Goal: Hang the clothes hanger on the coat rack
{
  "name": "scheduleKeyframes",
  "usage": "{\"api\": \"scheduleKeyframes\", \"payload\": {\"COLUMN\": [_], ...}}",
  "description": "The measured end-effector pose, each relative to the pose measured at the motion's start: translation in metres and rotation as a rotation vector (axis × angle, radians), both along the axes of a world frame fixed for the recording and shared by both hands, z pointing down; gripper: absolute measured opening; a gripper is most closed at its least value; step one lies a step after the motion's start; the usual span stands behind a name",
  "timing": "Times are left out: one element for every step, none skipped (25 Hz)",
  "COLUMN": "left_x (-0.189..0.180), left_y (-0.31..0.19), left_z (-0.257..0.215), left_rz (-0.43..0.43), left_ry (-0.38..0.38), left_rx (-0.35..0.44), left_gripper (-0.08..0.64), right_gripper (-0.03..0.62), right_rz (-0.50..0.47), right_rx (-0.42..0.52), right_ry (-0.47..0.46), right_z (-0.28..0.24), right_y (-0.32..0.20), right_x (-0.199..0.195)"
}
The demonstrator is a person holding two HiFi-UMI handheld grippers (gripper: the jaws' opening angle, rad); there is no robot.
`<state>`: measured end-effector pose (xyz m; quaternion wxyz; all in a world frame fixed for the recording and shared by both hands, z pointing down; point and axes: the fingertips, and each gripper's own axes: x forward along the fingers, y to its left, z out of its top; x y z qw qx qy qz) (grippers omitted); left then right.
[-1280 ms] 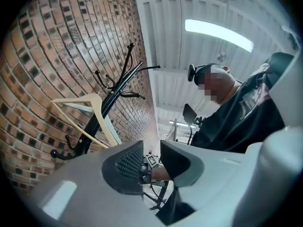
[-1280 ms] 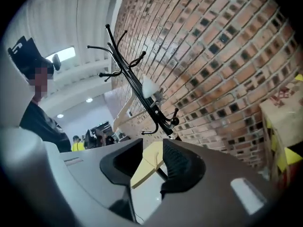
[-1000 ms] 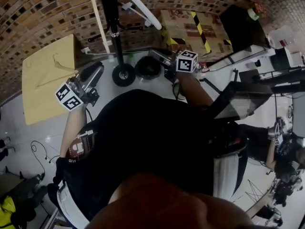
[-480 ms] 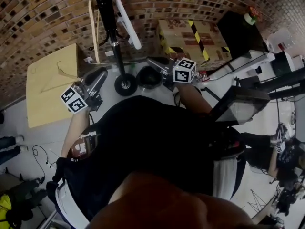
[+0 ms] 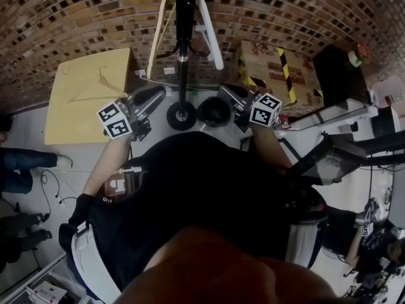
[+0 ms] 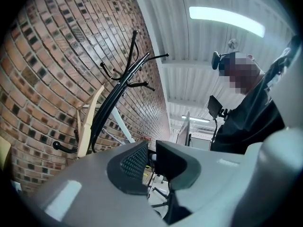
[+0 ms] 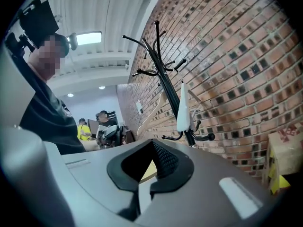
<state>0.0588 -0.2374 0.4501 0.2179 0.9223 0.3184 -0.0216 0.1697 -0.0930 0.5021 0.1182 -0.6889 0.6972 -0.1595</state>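
Two-thirds done, at a guess. Logged black coat rack (image 5: 183, 49) at top centre of head view, base just ahead of both grippers. Logged pale wooden table (image 5: 69, 122) at upper left, beside rack. Counted two hangers already up on rack: wooden hanger (image 5: 158, 37) left of pole, white hanger (image 5: 211, 30) right of pole. Confirmed both in gripper views, hung low on pole. Spotted a third, loose hanger (image 5: 95, 87), lying flat on table top at upper left, touched by nothing. Took that one as what remained of task: not picked up, not hung. Found left gripper (image 5: 154, 96) between table and rack base, tips toward rack, pads drawn almost together with nothing between. Found right gripper (image 5: 229, 94) right of rack base, pads pressed together, likewise empty. Judged left to do: reach to table, grip loose hanger, lift its hook onto a free prong. Could not tell whether hung pair belonged to this run.
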Motion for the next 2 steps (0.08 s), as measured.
{"api": "scheduleKeyframes", "payload": {"left_x": [-0.0018,-0.0036], "left_y": [-0.0014,-0.0028], "left_z": [-0.0003,-0.0005], "left_rz": [0.0,0.0], "left_ry": [-0.001,-0.002], "left_rx": [0.001,0.002], "left_gripper": [0.054,0.054], "right_gripper": [0.012,0.012], "right_rz": [-0.003,-0.006], "right_rx": [-0.002,-0.004], "right_ry": [0.004,0.008], "right_z": [-0.0003,-0.0005], "right_y": [-0.002,-0.0041], "right_x": [-0.0024,-0.0048]}}
